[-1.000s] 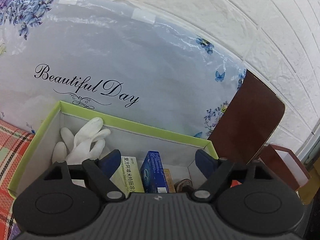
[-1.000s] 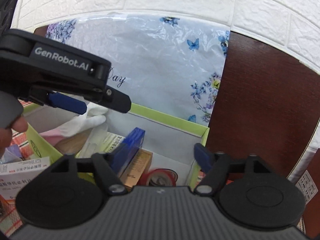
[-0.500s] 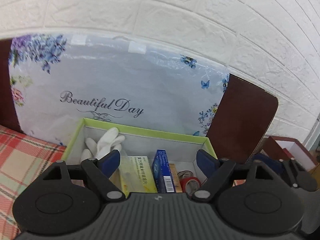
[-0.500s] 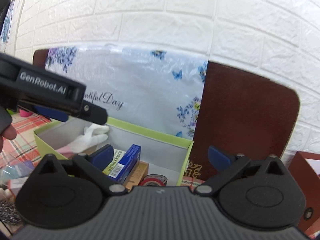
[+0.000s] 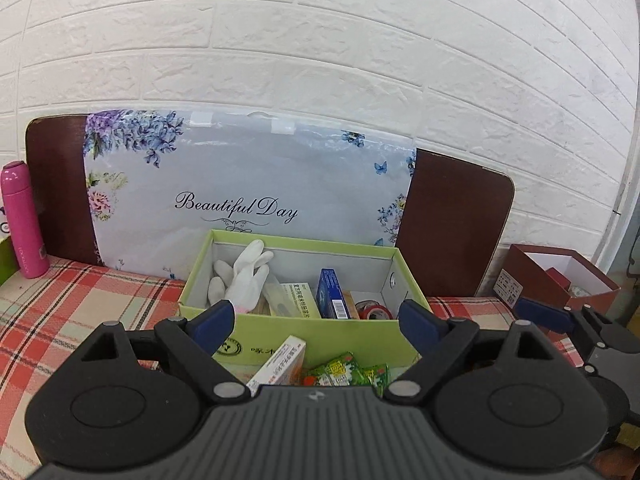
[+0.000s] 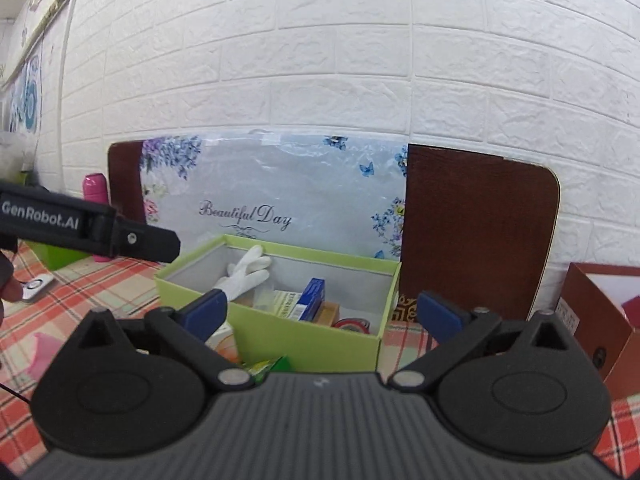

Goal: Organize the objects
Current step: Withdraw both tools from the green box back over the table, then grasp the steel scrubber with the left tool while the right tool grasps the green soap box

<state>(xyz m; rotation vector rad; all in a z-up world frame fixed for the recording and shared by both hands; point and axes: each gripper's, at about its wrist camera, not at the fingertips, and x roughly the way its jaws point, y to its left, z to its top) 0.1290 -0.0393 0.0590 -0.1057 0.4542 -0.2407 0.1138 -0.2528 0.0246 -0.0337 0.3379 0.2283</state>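
Both grippers — left gripper (image 5: 316, 322), right gripper (image 6: 320, 314) — spread, empty; I'd descend squarely onto the orange-white carton (image 5: 278, 366) before the green box (image 5: 320, 336).

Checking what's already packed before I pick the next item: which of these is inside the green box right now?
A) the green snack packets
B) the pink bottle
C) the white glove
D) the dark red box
C: the white glove lies inside the green box at its left end, fingers up against the back wall.

Green box (image 6: 280, 332) between spread tool (image 6: 320, 314) fingers
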